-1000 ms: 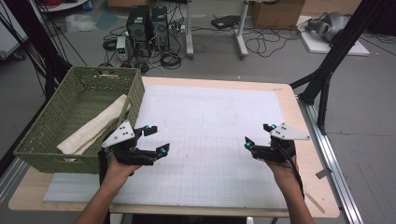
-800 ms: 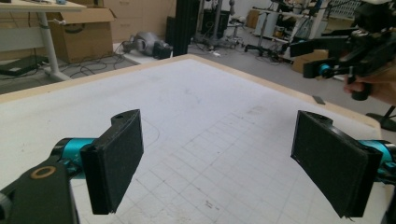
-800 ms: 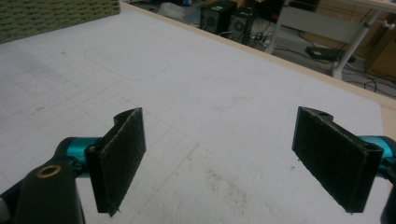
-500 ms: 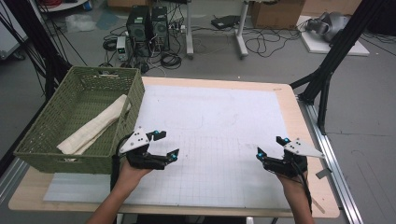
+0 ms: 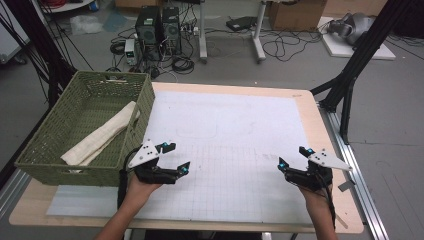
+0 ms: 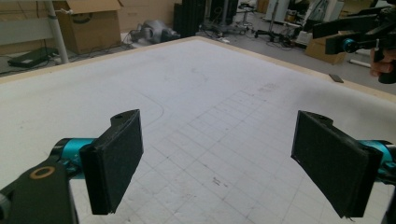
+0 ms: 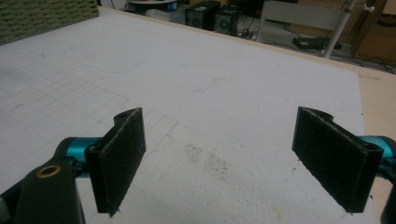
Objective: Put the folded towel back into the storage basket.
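a lab: computer towers [image 5: 157, 25], loose cables [image 5: 280, 45] and cardboard boxes [image 5: 295, 12] on the floor.

The left tongs [image 5: 177, 157] and right tongs [image 5: 294, 156] look like matt black plastic with glossy teal metal fittings; their pads [image 6: 116, 161] are a rough, felt-like black. A grey plate [image 5: 143, 153] on top is smooth and flat. The desk [image 5: 330, 150] shows pale wood at its edge under a matt white gridded mat [image 5: 230, 140], scuffed with grey smudges. At far left, the basket [image 5: 85, 115] is coarse green wicker holding a soft cream cloth [image 5: 102, 135].
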`<state>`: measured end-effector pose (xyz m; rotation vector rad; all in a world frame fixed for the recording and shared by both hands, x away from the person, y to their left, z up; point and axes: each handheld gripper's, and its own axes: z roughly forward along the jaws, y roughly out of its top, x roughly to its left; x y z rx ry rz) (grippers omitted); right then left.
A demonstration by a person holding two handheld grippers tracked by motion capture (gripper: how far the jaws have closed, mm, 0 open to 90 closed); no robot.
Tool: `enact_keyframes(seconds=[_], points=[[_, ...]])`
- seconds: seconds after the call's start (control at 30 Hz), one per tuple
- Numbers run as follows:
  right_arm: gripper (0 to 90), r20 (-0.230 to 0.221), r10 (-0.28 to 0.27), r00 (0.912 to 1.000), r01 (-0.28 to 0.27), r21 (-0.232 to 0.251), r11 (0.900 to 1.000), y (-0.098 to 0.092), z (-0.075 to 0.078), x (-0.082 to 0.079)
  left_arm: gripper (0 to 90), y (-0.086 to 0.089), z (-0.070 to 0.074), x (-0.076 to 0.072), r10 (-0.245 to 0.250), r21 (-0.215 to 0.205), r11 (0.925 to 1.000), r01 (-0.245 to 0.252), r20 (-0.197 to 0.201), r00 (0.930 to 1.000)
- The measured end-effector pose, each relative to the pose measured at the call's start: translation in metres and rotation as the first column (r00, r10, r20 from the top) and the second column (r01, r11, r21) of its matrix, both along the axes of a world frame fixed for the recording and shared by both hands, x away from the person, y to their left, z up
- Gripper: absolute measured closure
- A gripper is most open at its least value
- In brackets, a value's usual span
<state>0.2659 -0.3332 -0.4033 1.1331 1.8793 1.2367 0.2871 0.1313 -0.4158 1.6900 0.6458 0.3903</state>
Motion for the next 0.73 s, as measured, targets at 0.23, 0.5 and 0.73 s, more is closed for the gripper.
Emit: enact_keyframes(seconds=[0.23, 0.5, 0.73], points=[[15.8, 0.001, 0.008, 1.0000, -0.008, -0.024, 1.000, 0.0040, -0.0001, 0.0014, 16.9, 0.0011, -0.0011, -0.0031, 0.011, 0.002, 0.9999, -0.011, -0.004, 0.9999], [15.9, -0.007, 0.011, 0.9999, -0.012, -0.036, 0.999, 0.0061, -0.0011, 0.0022, 16.9, 0.0015, -0.0036, -0.0023, 0.017, 0.004, 0.9999, -0.017, -0.014, 0.9998], [15.9, -0.023, 0.018, 0.9996, -0.019, -0.048, 0.999, 0.0075, -0.0033, 0.0037, 16.9, 0.0024, -0.0066, 0.0003, 0.033, 0.022, 0.9992, -0.032, -0.032, 0.9989]])
